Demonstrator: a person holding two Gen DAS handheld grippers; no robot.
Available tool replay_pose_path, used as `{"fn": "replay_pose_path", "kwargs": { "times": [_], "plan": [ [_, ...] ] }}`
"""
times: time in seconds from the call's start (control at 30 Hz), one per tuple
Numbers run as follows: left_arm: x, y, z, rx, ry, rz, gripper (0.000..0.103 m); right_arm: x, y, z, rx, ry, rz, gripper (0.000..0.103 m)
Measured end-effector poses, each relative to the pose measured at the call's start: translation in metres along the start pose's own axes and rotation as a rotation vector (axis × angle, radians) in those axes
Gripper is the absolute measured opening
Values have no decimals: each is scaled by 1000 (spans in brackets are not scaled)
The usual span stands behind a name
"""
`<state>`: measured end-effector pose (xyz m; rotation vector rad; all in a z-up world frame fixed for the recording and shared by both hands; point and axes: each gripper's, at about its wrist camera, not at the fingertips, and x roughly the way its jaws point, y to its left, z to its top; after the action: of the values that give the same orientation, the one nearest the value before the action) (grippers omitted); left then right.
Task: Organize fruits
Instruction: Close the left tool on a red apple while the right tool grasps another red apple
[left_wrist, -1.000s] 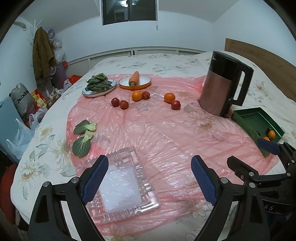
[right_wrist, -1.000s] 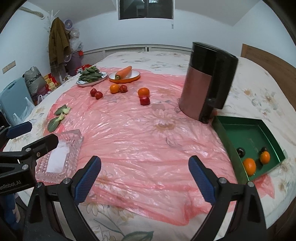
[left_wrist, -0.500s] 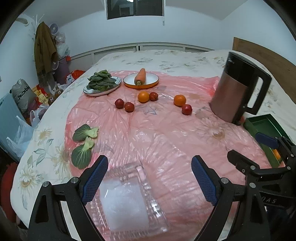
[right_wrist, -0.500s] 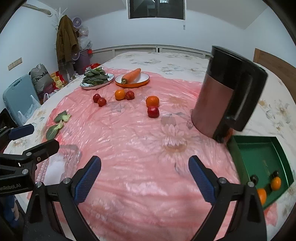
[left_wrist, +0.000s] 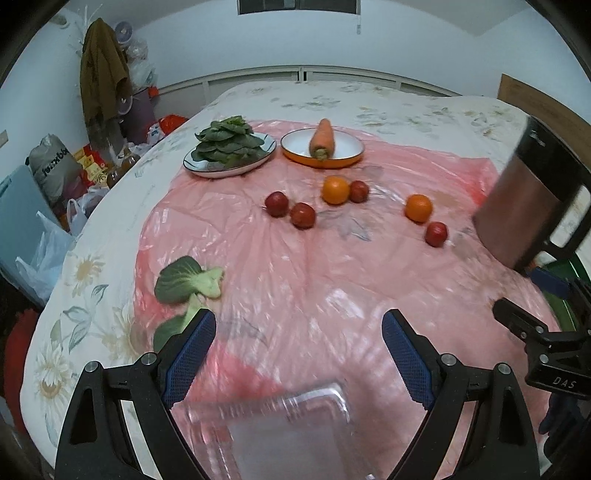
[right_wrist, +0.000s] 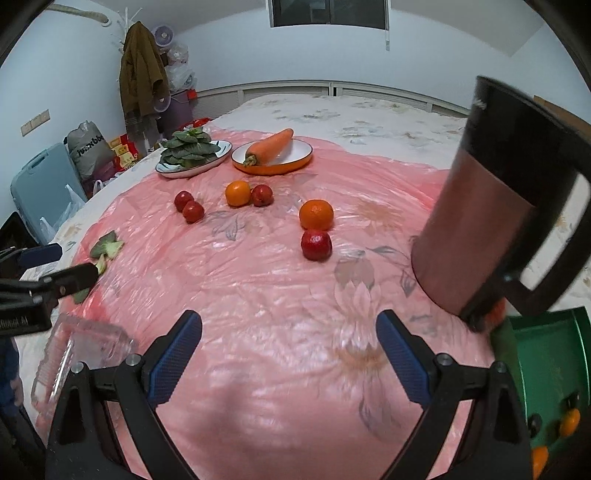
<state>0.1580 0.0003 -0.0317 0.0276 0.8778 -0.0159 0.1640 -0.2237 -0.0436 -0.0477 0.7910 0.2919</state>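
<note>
Your left gripper (left_wrist: 299, 345) hovers with jaws spread, grasping nothing; the clear tray (left_wrist: 280, 432) beneath it is blurred and cut off. Using the kettle (right_wrist: 506, 206) as reference: four red fruits and two oranges lie to its left on the pink sheet (right_wrist: 280, 295), the nearest orange (right_wrist: 316, 214) touching a red fruit (right_wrist: 316, 244). Your right gripper (right_wrist: 289, 349) hangs released, empty. The green tray (right_wrist: 550, 354), just right of the kettle's base, is cropped; small oranges (right_wrist: 569, 422) inside.

sheet (right_wrist: 258, 288): glossy pink plastic | kettle (right_wrist: 491, 206): brushed metal | tray (left_wrist: 280, 435): clear glass
</note>
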Motion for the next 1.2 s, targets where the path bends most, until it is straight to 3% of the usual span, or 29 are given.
{"fn": "replay_pose_path", "kwargs": {
  "times": [0.17,0.53,0.63,0.87,1.0,1.2],
  "plan": [
    [27,9,22,-2,33,-3,88,26,-8,16,9,4,4,103],
    [99,20,66,-139,94,-10,87,81,-27,42,52,30,15,103],
    [118,17,72,-161,110,3,80,93,-31,45,55,37,17,103],
    [145,14,79,-198,127,55,80,112,-37,51,61,49,30,103],
    [155,13,79,-204,143,61,73,123,-40,52,64,65,37,89],
    [165,14,76,-222,159,57,60,137,-40,53,65,93,62,42]
  ]
}}
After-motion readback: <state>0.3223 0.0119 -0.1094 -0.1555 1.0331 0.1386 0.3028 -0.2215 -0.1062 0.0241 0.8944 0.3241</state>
